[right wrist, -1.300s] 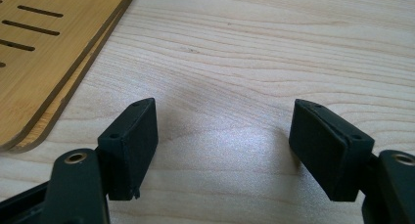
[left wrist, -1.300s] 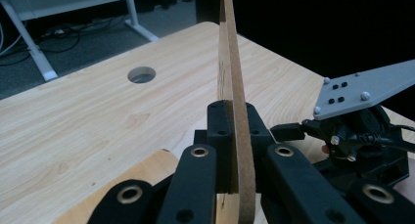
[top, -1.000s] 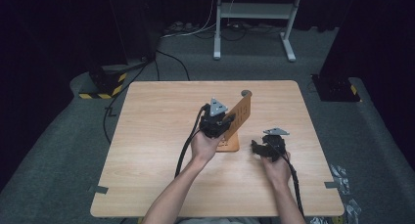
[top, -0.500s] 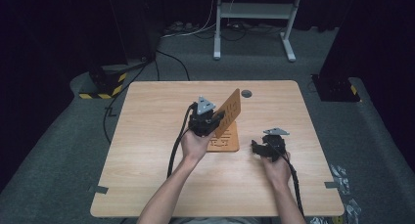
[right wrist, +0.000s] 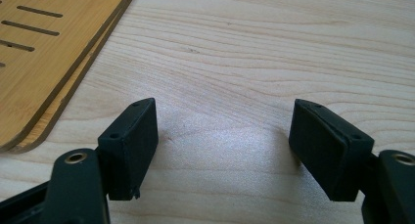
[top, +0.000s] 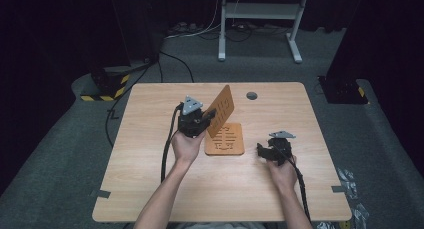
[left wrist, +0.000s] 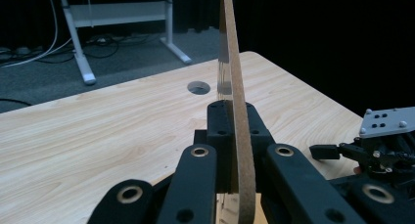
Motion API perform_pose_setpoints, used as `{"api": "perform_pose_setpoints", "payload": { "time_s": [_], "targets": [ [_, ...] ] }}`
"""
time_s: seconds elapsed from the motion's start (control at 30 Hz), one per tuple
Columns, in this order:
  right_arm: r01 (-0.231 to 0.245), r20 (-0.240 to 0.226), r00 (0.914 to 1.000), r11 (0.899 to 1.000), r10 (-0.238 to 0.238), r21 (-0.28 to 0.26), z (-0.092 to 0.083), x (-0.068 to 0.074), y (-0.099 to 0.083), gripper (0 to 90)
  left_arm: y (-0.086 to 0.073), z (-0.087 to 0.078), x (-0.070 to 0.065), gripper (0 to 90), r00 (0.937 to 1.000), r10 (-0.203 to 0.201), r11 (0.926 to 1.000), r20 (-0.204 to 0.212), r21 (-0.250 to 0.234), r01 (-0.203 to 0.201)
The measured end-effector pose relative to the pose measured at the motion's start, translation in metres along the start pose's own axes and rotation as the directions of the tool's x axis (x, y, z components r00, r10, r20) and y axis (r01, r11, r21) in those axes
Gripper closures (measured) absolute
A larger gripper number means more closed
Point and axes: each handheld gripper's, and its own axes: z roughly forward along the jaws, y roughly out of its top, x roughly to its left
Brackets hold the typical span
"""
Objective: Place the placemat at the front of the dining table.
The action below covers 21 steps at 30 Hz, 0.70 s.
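At the left of the high view, the left gripper is held above the wooden table, its black cable trailing back along the person's forearm and its grey three-cornered plate on top. Its jaws are clamped on the lower edge of a thin wooden board, which is lifted clear of the table and tilts up and away to the right. In the left gripper view the board shows edge-on, pinched between the two black pads, rising straight out of the top of the picture, with a round hole in the tabletop beyond it. Just right of that hand, a second slotted wooden board lies flat on the table, directly below the raised one. Farther right, the right gripper rests low on the table, near the flat board but apart from it. In the right gripper view its jaws stand wide apart with bare tabletop between them, and the flat board's corner lies off to the upper left.
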Motion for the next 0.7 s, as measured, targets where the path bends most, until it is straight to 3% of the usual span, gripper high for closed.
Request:
{"api": "perform_pose_setpoints", "payload": {
  "time_s": [0.27,0.7],
  "targets": [
    [0.007,0.000,1.0000,1.000,-0.007,0.000,0.000,0.000,0.000,26.4,-0.001,-0.013,0.013,86.2,0.9992,-0.031,0.9993,-0.025,-0.020,0.030],
    [0.007,0.000,1.0000,1.000,-0.007,0.000,0.000,0.000,0.000,26.5,-0.006,-0.030,0.031,86.1,0.9969,-0.046,0.9986,-0.064,-0.027,0.045]
  ]
}}
